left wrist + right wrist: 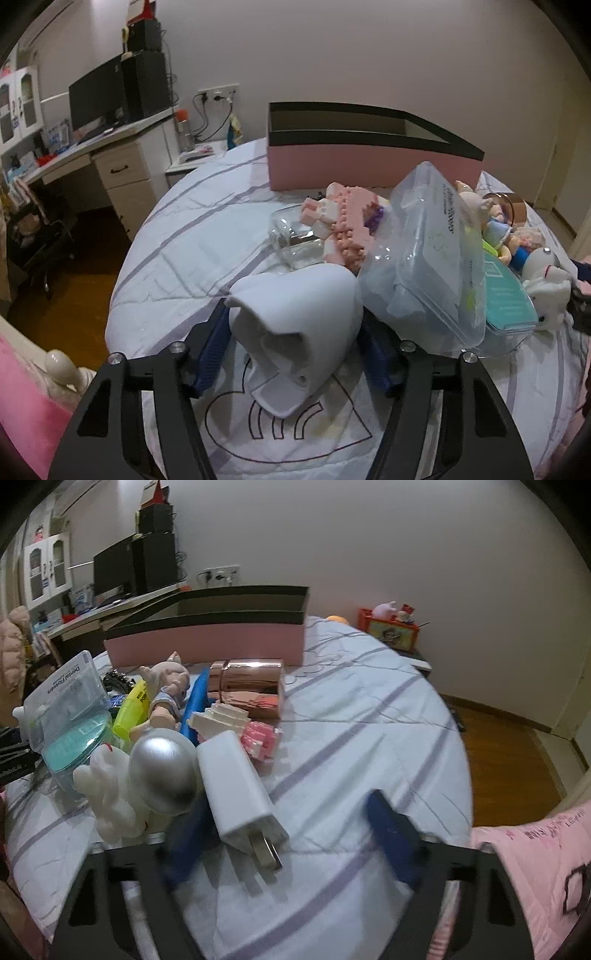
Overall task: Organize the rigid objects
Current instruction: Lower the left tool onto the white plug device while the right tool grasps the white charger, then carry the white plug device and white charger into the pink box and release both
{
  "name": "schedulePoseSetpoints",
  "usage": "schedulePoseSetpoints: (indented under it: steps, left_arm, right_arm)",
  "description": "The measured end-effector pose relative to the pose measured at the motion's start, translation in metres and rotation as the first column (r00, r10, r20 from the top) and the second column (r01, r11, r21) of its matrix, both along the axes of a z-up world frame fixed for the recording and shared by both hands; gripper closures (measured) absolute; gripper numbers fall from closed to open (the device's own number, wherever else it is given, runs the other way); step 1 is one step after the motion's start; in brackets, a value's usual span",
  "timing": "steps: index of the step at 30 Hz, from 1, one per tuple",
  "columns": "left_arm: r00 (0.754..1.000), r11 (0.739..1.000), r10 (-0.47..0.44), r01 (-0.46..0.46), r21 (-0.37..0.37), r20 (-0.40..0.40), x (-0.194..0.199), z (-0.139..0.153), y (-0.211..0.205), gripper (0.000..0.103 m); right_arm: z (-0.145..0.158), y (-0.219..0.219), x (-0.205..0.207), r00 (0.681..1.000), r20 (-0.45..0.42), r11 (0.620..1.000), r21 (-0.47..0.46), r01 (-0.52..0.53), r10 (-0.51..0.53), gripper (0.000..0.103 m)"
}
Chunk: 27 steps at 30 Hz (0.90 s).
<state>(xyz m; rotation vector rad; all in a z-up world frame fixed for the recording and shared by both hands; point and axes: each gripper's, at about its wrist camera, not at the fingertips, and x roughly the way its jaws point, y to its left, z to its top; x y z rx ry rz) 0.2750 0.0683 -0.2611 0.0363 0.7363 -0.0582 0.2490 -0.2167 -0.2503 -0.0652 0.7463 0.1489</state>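
Note:
In the left wrist view my left gripper (295, 317) has its blue pads pressed on both sides of a white plastic shell (295, 321) on the striped bedsheet (192, 229). Beyond it lie a clear dental flosser box (424, 258), a pink-and-white brick block (343, 229) and a glass jar (291, 240). In the right wrist view my right gripper (286, 801) is open around a white charger plug (240, 801); the left pad is at its side, the right pad stands well clear. A silver-domed white figure (162, 771) lies beside the plug.
An open pink box with a black rim (369, 166) (207, 646) stands at the far side of the bed. A rose-gold box (247, 686), a doll (166, 686) and a teal container (74, 746) crowd the pile. A desk with a monitor (96, 99) is left; a pink pillow (535, 867) is right.

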Motion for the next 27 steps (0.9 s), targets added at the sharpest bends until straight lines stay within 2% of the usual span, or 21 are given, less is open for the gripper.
schedulePoseSetpoints:
  steps: [3, 6, 8, 9, 11, 27]
  left_arm:
    - [1.000, 1.000, -0.013, 0.013, -0.018, 0.000, 0.001, 0.001, 0.002, 0.041]
    - [1.000, 0.999, -0.013, 0.013, -0.053, 0.000, 0.002, 0.001, 0.007, 0.040]
    - [1.000, 0.998, -0.003, 0.003, -0.059, 0.003, 0.003, 0.001, 0.007, 0.039]
    - [1.000, 0.998, -0.001, 0.001, -0.059, 0.003, 0.004, 0.001, 0.008, 0.038]
    - [1.000, 0.998, 0.008, -0.007, -0.062, 0.010, 0.004, 0.001, 0.009, 0.038]
    - [1.000, 0.997, 0.021, -0.019, -0.079, 0.023, -0.015, 0.015, 0.018, 0.041]
  right_arm:
    - [0.000, 0.004, 0.005, 1.000, -0.006, 1.000, 0.007, -0.028, 0.028, 0.043]
    - [0.000, 0.006, 0.009, 0.999, -0.009, 0.999, 0.014, -0.046, 0.047, 0.047]
    - [0.000, 0.007, 0.011, 0.998, -0.011, 0.997, 0.034, -0.066, 0.067, 0.062]
    - [0.001, 0.006, 0.012, 0.997, -0.008, 0.996, 0.054, -0.075, 0.075, 0.078]
    - [0.001, 0.004, 0.014, 0.996, -0.009, 0.993, 0.086, -0.084, 0.086, 0.079]
    - [0.014, 0.000, -0.006, 0.999, 0.031, 0.994, 0.099, -0.045, 0.042, 0.080]
